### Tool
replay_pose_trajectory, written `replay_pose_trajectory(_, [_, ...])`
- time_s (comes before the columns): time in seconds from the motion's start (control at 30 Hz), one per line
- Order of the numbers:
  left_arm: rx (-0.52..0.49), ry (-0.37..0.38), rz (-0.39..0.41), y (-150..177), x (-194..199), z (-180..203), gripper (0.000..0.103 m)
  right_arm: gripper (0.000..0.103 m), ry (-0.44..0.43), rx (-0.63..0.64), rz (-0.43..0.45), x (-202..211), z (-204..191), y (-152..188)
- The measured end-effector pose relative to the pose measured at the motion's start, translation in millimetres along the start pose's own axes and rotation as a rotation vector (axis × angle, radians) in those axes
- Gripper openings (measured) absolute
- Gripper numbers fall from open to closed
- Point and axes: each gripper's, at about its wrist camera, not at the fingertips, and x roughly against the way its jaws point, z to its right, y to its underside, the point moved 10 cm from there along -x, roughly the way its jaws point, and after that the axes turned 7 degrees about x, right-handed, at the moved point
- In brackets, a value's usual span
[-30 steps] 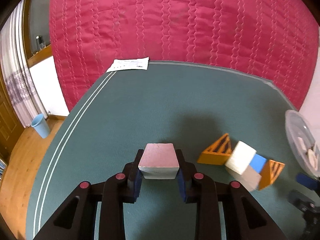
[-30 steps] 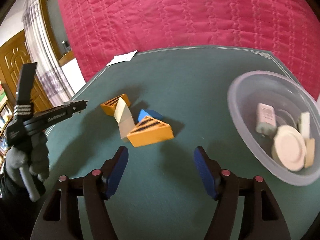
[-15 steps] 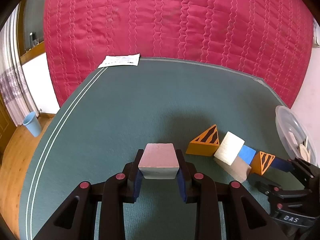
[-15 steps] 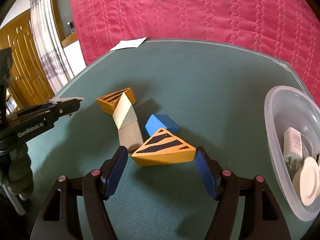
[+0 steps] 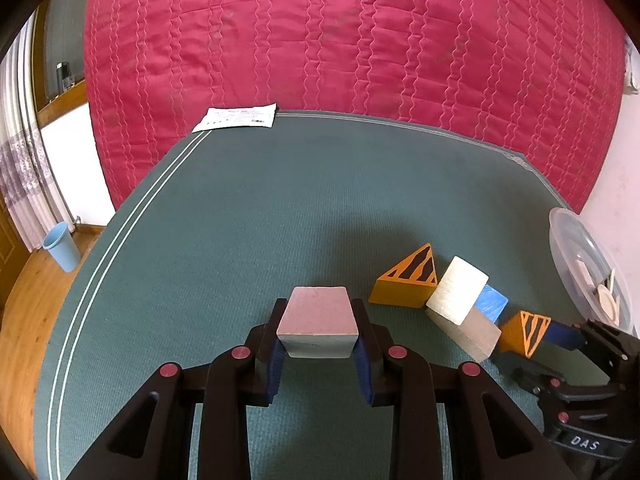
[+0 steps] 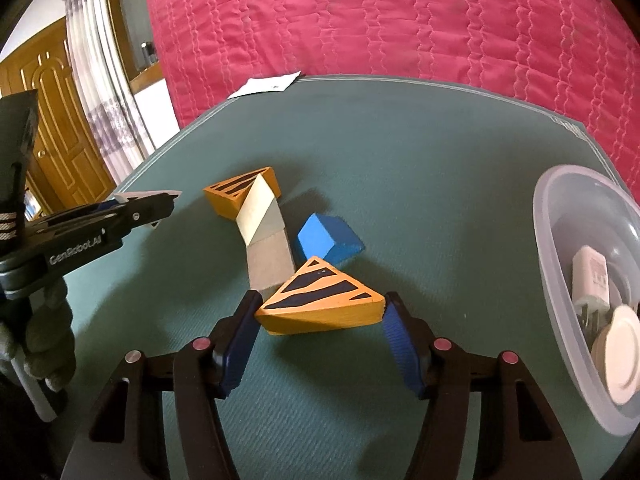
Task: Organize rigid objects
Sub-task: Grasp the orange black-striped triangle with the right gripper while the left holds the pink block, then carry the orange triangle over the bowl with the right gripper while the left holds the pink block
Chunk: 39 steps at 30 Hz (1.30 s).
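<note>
My left gripper (image 5: 318,305) is shut on a pinkish-grey block (image 5: 318,320), held above the green table (image 5: 240,220). Right of it lie an orange striped wedge (image 5: 404,284), a cream block (image 5: 456,290) leaning on a grey block (image 5: 468,332), and a blue block (image 5: 490,304). My right gripper (image 6: 320,305) is closing on a second orange striped wedge (image 6: 320,296) on the table; its blue pads (image 6: 240,344) touch both ends of the wedge. In the right wrist view the blue block (image 6: 326,238) and grey block (image 6: 270,260) lie just behind this wedge.
A clear plastic bowl (image 6: 560,208) with a white charger and round pale pieces stands at the table's right. A white paper (image 5: 236,117) lies at the far edge against a red quilt (image 5: 340,40). A blue cup (image 5: 60,246) stands on the wooden floor at left.
My right gripper moved forward and down to the near orange wedge and its jaws narrowed onto it. The left gripper kept still with its block.
</note>
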Motion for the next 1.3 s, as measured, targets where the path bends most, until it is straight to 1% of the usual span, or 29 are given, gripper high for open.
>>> replay_pose_trajectory(0.27, [-0.002, 0.006, 0.005, 2.0, 1.2, 2.8, 0.031, 0.062, -0.017, -0.044, 0.024, 19.4, -1.6, 12.0])
replay_pose_trajectory(0.47, [-0.004, 0.014, 0.011, 2.2, 3.6, 5.5, 0.031, 0.062, -0.015, -0.078, 0.046, 37.2, 1.7, 21.2])
replay_pose_trajectory(0.6, [-0.009, 0.019, 0.012, 3.7, 5.5, 9.0, 0.031, 0.062, -0.011, -0.090, 0.044, 43.2, 4.6, 28.3])
replay_pose_trajectory(0.93, [-0.015, 0.029, 0.011, 5.5, 8.8, 12.3, 0.031, 0.062, -0.004, -0.104, 0.014, 44.4, 5.5, 44.6])
replay_pose_trajectory(1.3, [-0.013, 0.035, 0.014, 6.2, 9.4, 13.8, 0.031, 0.063, 0.036, -0.068, 0.005, 41.9, 2.1, 46.2])
